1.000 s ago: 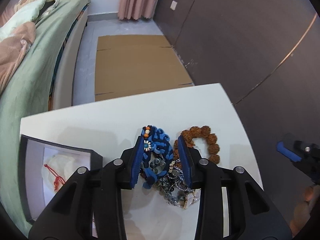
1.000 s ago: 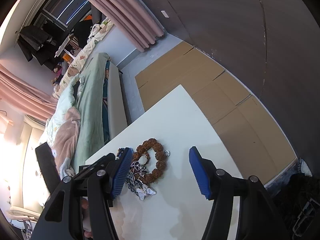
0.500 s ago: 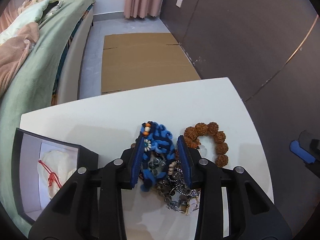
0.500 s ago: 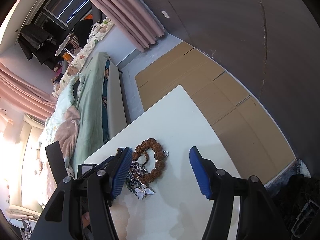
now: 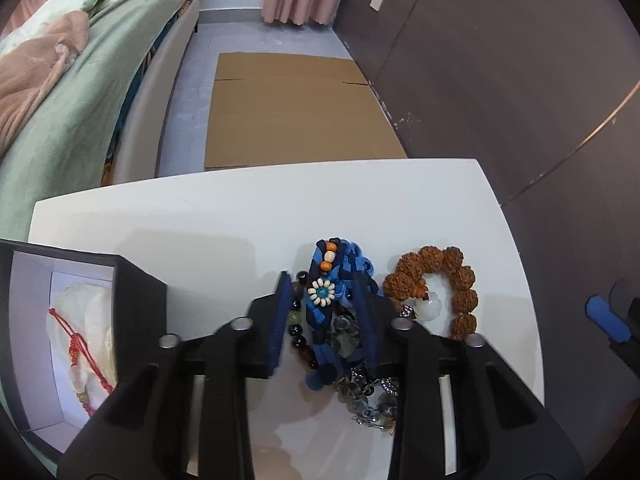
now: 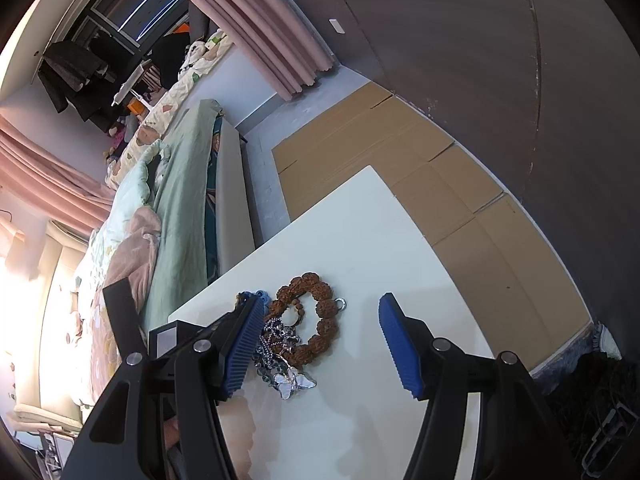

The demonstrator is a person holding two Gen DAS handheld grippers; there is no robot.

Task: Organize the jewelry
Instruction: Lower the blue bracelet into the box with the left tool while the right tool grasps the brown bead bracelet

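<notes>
A heap of jewelry lies on the white table [image 5: 200,220]. My left gripper [image 5: 324,300] has its jaws around a blue braided bracelet [image 5: 336,276] with a white bead flower; the pads stand close on both sides of it. Dark beads and a silver chain [image 5: 368,396] lie tangled under it. A brown seed-bead bracelet [image 5: 460,280] lies to the right, also in the right wrist view [image 6: 320,320]. My right gripper [image 6: 320,344] is open and empty above the table, over the brown bracelet and a silver butterfly pendant [image 6: 294,382].
An open black box [image 5: 136,304] with a white lining stands at the table's left and holds a red cord bracelet [image 5: 80,344] on a pale pad. A bed [image 5: 60,80] is beyond the table on the left, flat cardboard [image 5: 296,108] lies on the floor, and a dark wall [image 5: 500,80] is on the right.
My left gripper has slid forward over the heap and its jaws have narrowed around the blue bracelet. The right gripper has stayed nearly still and open.
</notes>
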